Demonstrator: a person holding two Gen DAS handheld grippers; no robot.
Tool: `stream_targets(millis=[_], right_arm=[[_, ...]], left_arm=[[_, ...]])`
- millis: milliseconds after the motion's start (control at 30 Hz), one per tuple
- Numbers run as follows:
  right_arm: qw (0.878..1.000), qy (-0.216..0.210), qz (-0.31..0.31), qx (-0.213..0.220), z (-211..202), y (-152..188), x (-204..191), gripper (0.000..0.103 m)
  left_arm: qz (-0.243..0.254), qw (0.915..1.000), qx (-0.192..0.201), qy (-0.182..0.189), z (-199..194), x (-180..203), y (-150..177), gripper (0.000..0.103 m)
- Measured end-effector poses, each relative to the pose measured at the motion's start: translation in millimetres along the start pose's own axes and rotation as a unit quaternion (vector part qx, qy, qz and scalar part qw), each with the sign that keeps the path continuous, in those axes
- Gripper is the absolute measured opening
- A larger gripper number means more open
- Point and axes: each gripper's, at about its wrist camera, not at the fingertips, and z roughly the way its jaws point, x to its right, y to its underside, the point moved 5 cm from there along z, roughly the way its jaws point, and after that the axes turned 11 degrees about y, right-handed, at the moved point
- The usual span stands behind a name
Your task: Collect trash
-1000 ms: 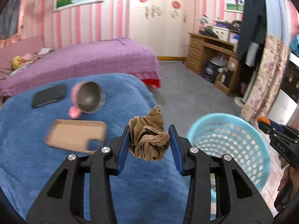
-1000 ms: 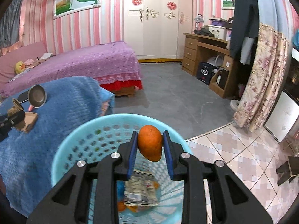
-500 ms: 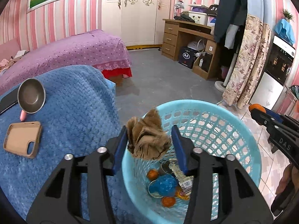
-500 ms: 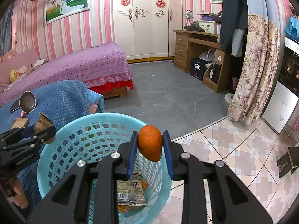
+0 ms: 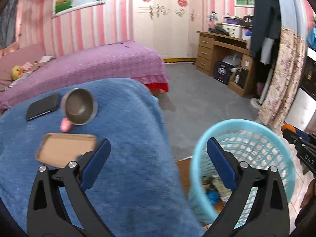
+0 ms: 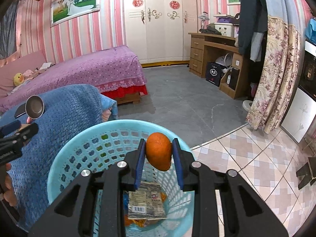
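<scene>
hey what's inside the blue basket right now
Inside the basket lies a printed wrapper on top of orange scraps. The right gripper, holding an orange above the basket, covers part of the bottom.

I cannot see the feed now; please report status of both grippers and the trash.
Left gripper open, empty. Right gripper shut on orange, above blue basket. Nothing in the way.
</scene>
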Motion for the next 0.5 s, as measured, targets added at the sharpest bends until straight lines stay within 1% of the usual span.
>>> stream_targets(millis=[133,167,200,267,333,400,500], right_arm=[[1.000,0.005,-0.009,0.001,1.9,-0.8,-15.5,0.031],[1.000,0.007,-0.010,0.000,2.3,-0.9,-18.3,0.039],[1.000,0.011,-0.011,0.001,2.6,-1.4,-20.6,0.054],[1.000,0.018,-0.011,0.004,0.7,-1.7,-23.8,0.073],[1.000,0.019,-0.008,0.007,-3.0,-2.4,-27.0,0.078],[1.000,0.023,-0.008,0.010,-10.4,-3.1,-30.5,0.091],[1.000,0.020,-0.008,0.015,-26.2,-2.3,-36.3,0.095]], left_arm=[[-0.015,0.9998,0.005,-0.010,-15.5,-21.1,1.0,0.096],[-0.017,0.9997,0.009,-0.015,-21.8,-26.5,1.9,0.096],[-0.017,0.9996,0.013,-0.019,-26.5,-30.0,2.4,0.097],[-0.017,0.9994,0.018,-0.024,-35.8,-35.4,3.6,0.097],[-0.016,0.9993,0.022,-0.026,-44.8,-40.2,5.1,0.097],[-0.014,0.9992,0.024,-0.030,-54.9,-45.3,8.3,0.097],[-0.015,0.9989,0.030,-0.032,-74.5,-55.2,12.0,0.097]])
